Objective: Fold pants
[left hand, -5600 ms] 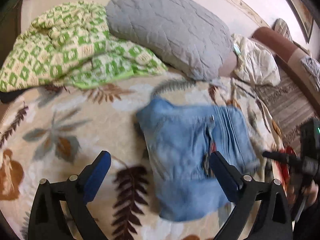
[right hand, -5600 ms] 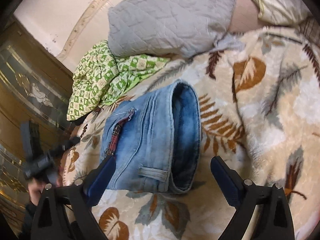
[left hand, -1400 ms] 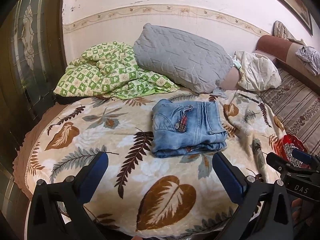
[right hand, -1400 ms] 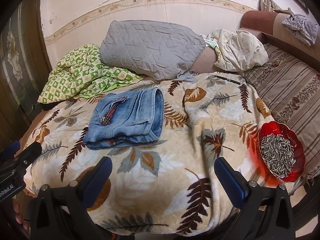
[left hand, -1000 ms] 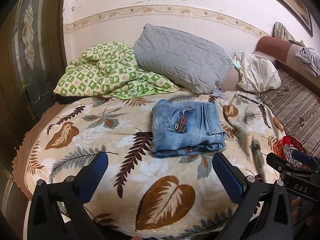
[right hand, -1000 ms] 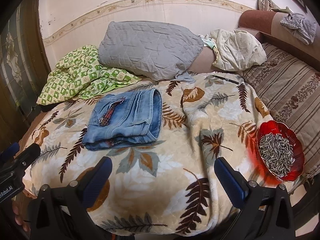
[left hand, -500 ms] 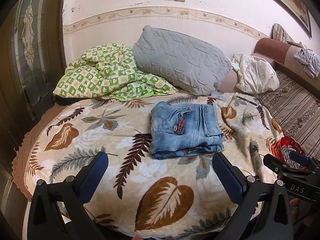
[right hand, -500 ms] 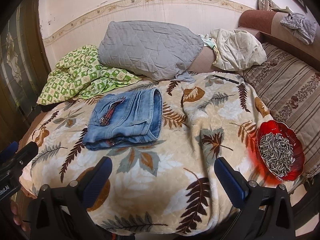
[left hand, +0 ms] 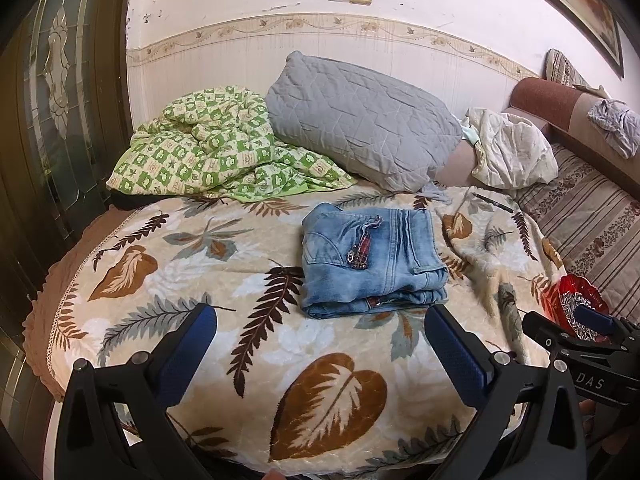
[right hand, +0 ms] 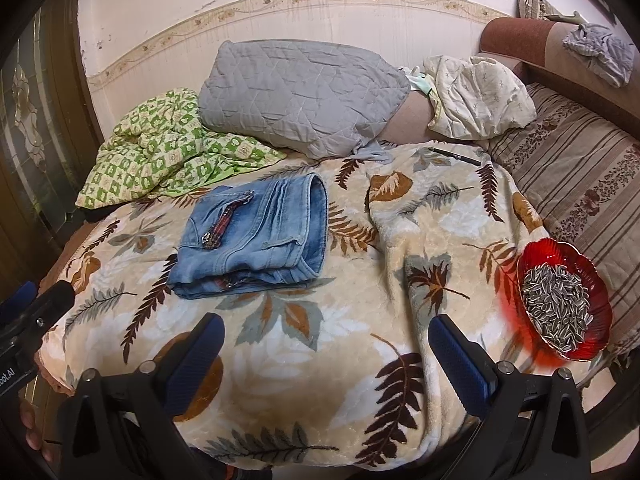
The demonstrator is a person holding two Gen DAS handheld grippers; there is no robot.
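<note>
1. Pants [left hand: 372,260] lie folded in a compact denim stack on the leaf-print blanket [left hand: 328,380], near the grey pillow [left hand: 360,120].
2. Left gripper [left hand: 320,344] and right gripper [right hand: 326,350] hover well apart from them, jaws spread wide and empty.
3. Folding looks done; another grab could drag the top layer and undo the stack.
4. A careless right-side sweep might tip the red seed bowl [right hand: 600,292] at the blanket's edge.
</note>
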